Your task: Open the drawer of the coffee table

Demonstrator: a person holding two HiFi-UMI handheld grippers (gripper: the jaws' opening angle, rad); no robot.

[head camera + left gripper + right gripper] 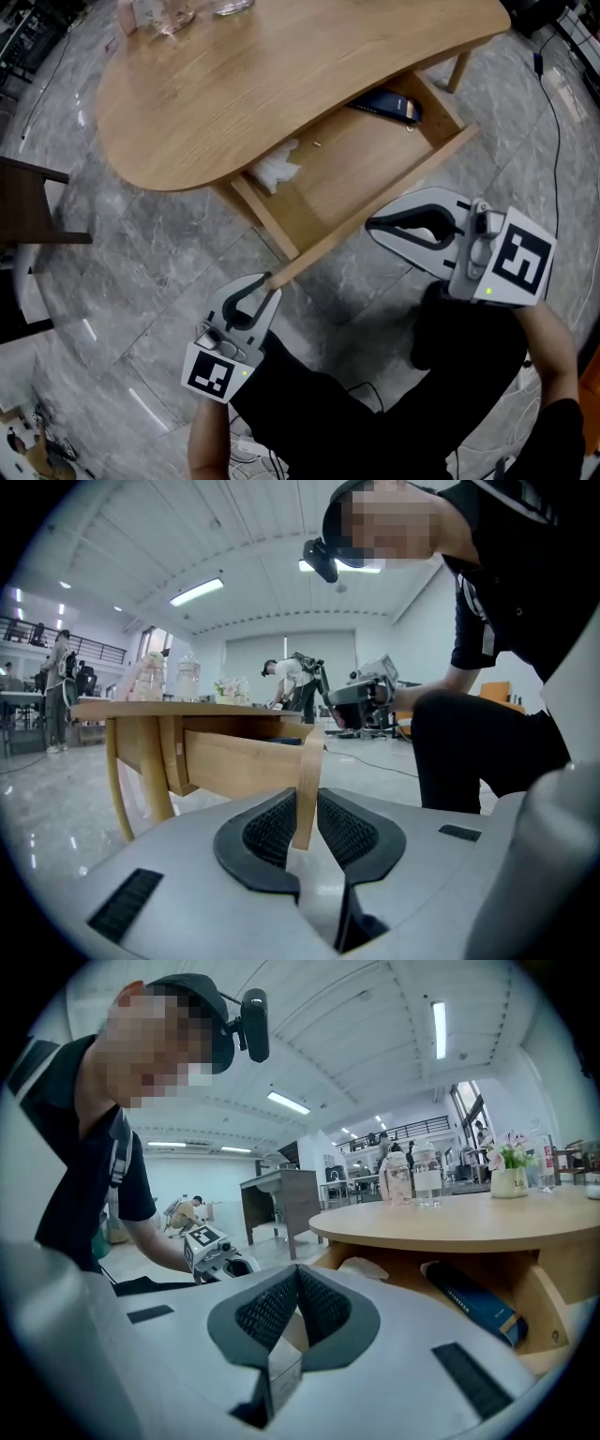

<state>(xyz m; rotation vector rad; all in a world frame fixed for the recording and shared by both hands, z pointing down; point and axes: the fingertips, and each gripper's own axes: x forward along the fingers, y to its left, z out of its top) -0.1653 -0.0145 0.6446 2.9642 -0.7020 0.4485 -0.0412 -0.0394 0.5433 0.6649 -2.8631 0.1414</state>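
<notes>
Grey marbled floor (159, 281), glossy, catching pale light streaks. Dark wooden furniture (28, 220) at far left, cut off by the edge. Thin black cable (554, 122) trailing over the tiles at right. Large hall, white walls (323, 653), high white ceiling (122, 546), long strip lights (197, 592) lit. Railed mezzanine (66, 649) far left. Tall grey cabinet (279, 1202) standing far off, well apart from anything near.

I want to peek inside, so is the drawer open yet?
Mostly done: the drawer sticks far out from the coffee table, showing tissue and a dark blue object. The left gripper pinches its front board. The right gripper is shut, empty. Little remains.
</notes>
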